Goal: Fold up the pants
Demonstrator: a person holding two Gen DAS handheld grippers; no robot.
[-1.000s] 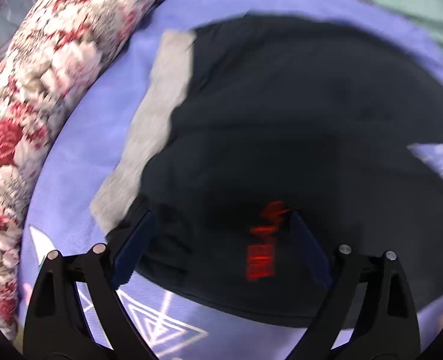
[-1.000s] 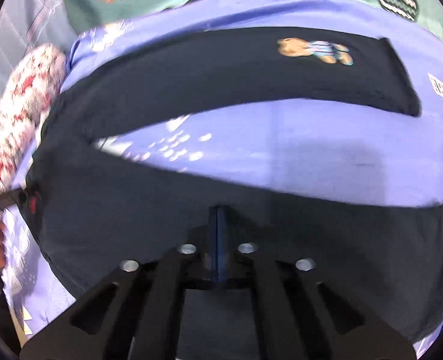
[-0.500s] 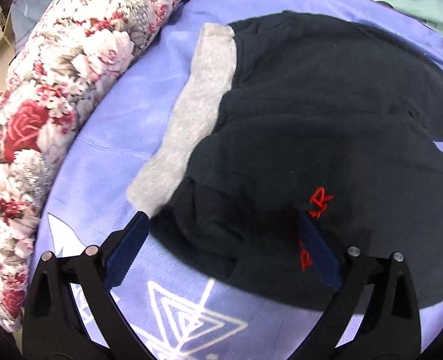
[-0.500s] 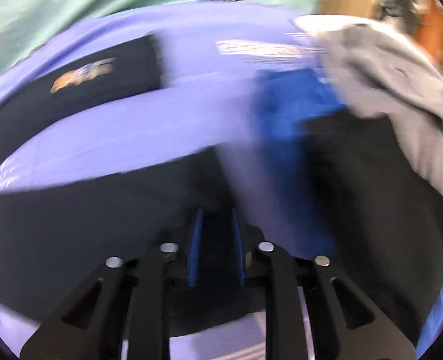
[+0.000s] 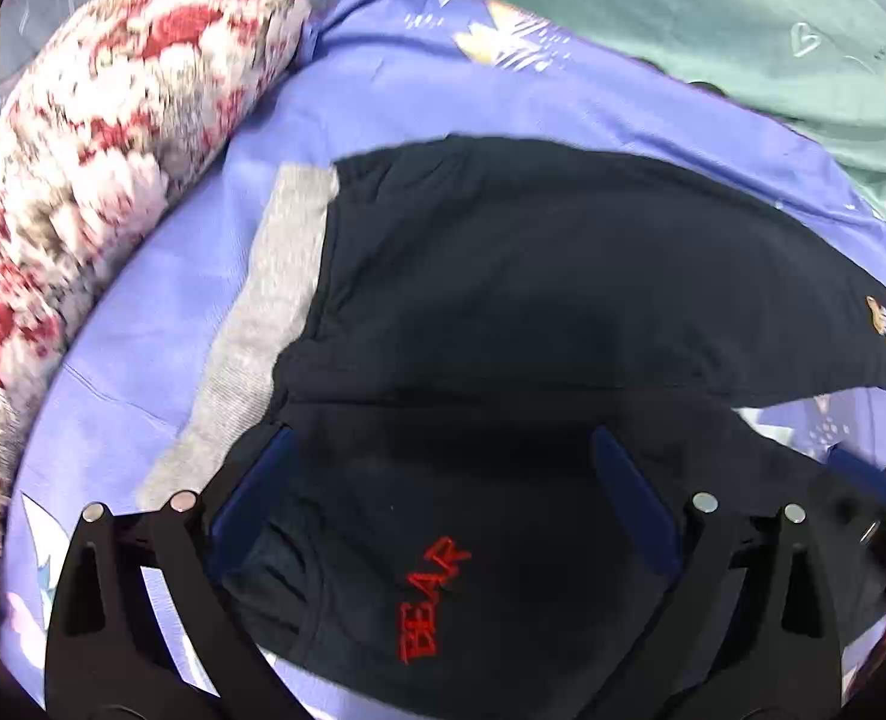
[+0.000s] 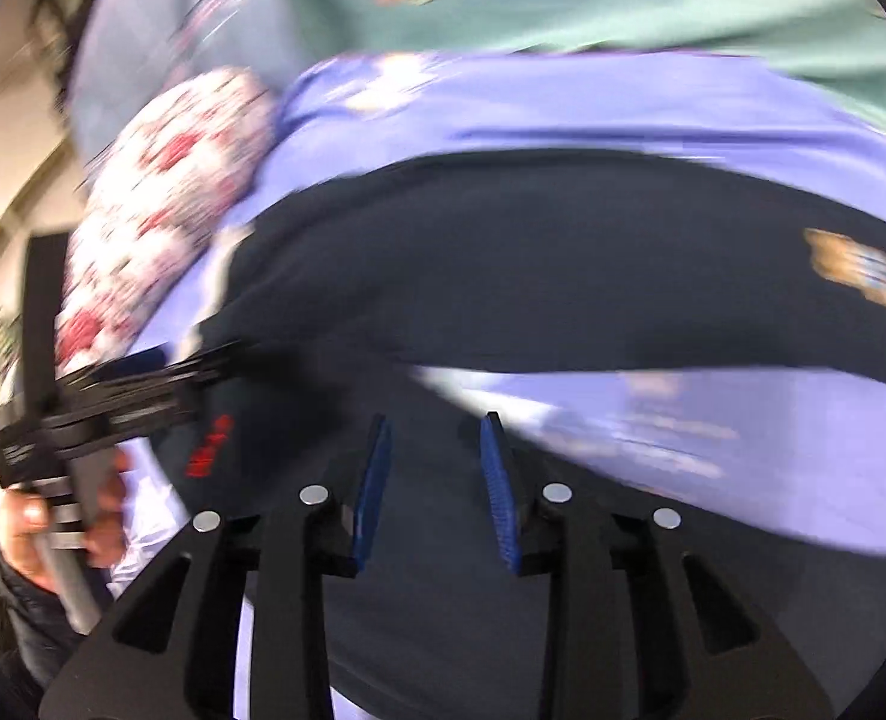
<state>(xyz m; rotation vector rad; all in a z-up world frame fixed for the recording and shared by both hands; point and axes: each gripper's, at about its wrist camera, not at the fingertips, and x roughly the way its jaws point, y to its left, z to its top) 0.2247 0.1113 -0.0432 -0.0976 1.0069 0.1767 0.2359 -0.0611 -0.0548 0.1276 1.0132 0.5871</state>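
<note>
Pants lie spread on the bed, legs apart; with my left gripper and right gripper both spread empty, I next pinch one leg across.

The right tongs, pinched on the pants a second before, had let go and spread; the left tongs had pulled back.

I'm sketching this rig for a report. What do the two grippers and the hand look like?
Left gripper and right gripper match: black cut-out frames, silver round studs, flat blue pads. The left hand is bare, above a dark sleeve, around a grey handle.
</note>
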